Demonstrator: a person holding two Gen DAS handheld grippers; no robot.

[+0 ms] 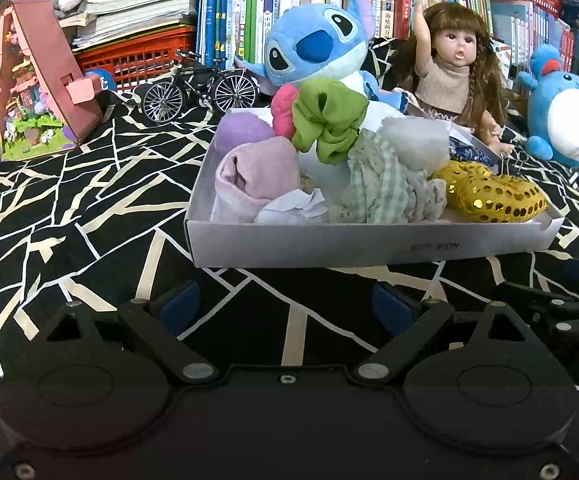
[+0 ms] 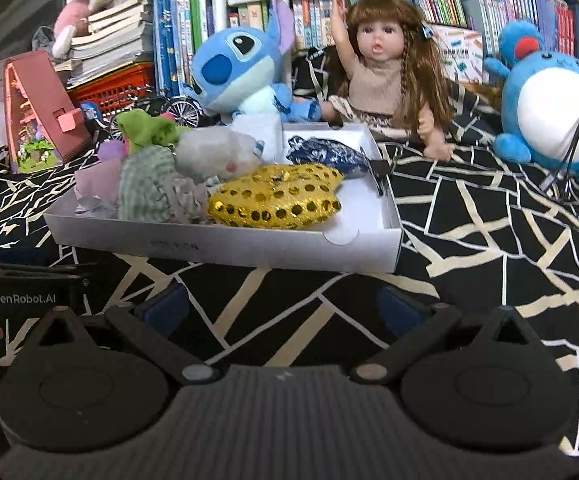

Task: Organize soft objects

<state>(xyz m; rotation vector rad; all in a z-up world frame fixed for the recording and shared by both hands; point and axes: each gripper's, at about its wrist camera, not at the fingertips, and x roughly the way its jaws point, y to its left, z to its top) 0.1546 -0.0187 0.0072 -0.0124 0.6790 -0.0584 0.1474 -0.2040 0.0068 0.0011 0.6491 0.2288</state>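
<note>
Both grippers, left gripper (image 1: 285, 308) and right gripper (image 2: 285, 308), hover with jaws spread and empty before the white box (image 1: 369, 240), where soft items are already gathered.

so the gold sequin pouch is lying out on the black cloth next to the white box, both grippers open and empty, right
Not quite. The gold sequin pouch lies inside the white box, at its near edge, not on the black cloth; the right wrist view shows it. The left gripper and the right gripper are open and empty.

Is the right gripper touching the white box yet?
Apart. In the right wrist view the right gripper is open and empty, and a strip of black patterned cloth shows between its fingertips and the near wall of the white box.
</note>
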